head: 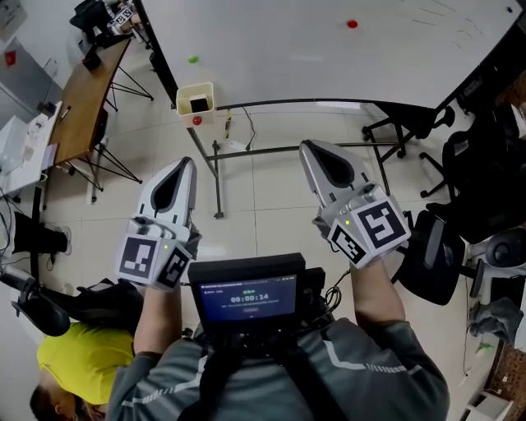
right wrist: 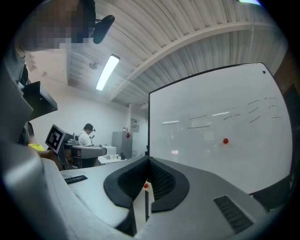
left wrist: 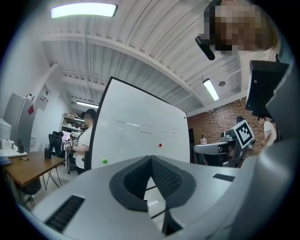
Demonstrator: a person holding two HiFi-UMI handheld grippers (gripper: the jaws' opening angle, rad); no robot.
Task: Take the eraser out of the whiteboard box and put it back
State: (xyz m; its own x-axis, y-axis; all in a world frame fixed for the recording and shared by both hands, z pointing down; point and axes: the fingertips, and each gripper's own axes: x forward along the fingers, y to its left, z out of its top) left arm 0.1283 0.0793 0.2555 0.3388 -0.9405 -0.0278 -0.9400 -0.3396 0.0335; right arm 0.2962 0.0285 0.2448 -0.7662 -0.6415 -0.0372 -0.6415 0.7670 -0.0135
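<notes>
The whiteboard (head: 329, 49) stands ahead of me, also in the left gripper view (left wrist: 136, 136) and the right gripper view (right wrist: 215, 126). A cream box (head: 196, 99) hangs at its lower left corner, with a dark eraser (head: 200, 104) inside. My left gripper (head: 187, 161) and right gripper (head: 305, 145) are held level side by side, well short of the board and the box. Both are shut and hold nothing; the left jaws (left wrist: 151, 159) and the right jaws (right wrist: 148, 159) meet at their tips.
The board carries a red magnet (head: 352, 24) and a green magnet (head: 193, 59), and its metal stand (head: 218, 177) reaches toward me. A wooden table (head: 86, 99) stands left, office chairs (head: 436, 255) right. A person in yellow (head: 74, 362) is at lower left.
</notes>
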